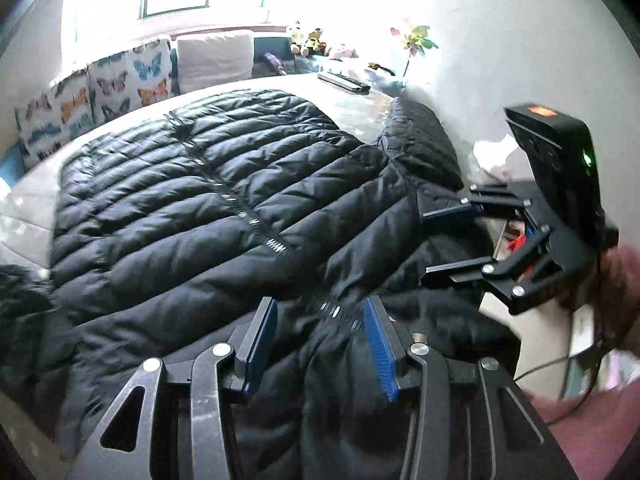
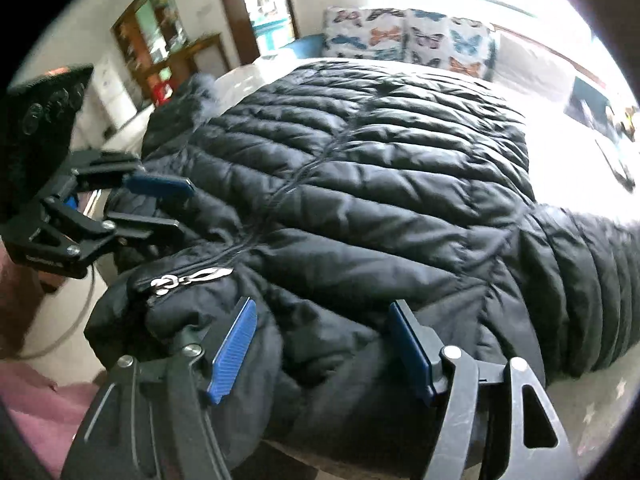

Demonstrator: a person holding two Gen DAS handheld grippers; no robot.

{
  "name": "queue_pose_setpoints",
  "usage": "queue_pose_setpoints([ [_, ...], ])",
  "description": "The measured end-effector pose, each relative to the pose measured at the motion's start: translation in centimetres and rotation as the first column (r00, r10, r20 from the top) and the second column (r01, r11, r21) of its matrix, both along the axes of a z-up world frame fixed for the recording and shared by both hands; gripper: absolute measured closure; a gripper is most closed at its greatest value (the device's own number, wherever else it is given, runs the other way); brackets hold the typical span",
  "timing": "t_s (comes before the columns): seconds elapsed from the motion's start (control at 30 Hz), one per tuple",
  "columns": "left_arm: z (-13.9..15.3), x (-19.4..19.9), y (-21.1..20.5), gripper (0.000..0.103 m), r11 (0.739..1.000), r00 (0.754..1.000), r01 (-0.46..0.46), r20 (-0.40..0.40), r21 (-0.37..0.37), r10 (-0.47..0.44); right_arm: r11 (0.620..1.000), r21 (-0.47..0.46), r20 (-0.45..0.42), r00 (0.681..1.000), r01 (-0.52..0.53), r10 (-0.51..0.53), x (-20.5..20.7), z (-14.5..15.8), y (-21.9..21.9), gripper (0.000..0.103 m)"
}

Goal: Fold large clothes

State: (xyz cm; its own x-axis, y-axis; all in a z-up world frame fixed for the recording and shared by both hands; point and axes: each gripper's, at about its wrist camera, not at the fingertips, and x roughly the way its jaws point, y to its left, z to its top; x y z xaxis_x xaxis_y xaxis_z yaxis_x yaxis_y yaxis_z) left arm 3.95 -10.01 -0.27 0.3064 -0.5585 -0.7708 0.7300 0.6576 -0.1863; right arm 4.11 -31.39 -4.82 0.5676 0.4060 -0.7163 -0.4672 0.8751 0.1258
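A black quilted puffer jacket (image 1: 192, 184) lies spread flat on a pale bed (image 1: 24, 216), its front zip (image 1: 248, 220) closed. My left gripper (image 1: 320, 320) hovers over the near collar end of the zip. Both blue pads (image 1: 380, 348) stand bare, with fabric under the gap. In the right wrist view it shows at the left edge as the left gripper (image 2: 182, 206), beside the collar. My right gripper (image 2: 324, 332) stands wide open over the jacket (image 2: 380, 168) near the silver zip pull (image 2: 192, 278), nothing pinched. From the left it appears as the right gripper (image 1: 424, 244) at the jacket's hood side.
Butterfly-print cushions (image 1: 116, 88) and a white pillow (image 1: 216, 60) line the far side of the bed under a bright window. A remote (image 1: 344, 82) lies near the far corner. A sleeve (image 2: 592, 288) hangs over the bed's right edge. A wooden cabinet (image 2: 160, 48) stands beyond. A pink sleeve (image 1: 600, 420) is near.
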Motion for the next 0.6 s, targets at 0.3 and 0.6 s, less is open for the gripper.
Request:
queue_pose_setpoints([
  [0.3,-3.8,-0.4,-2.4,0.05,0.998,0.995,0.047,-0.092,0.034,-0.044,0.99,0.091,0.005,0.994,0.106,-0.107,0.5,-1.8,-4.2,0.018],
  [0.6,-4.1,-0.1,-2.4,0.041,0.999,0.994,0.037,-0.108,0.008,-0.036,0.992,0.115,0.03,0.998,0.051,-0.055,0.4,-3.0,-3.0,0.0],
])
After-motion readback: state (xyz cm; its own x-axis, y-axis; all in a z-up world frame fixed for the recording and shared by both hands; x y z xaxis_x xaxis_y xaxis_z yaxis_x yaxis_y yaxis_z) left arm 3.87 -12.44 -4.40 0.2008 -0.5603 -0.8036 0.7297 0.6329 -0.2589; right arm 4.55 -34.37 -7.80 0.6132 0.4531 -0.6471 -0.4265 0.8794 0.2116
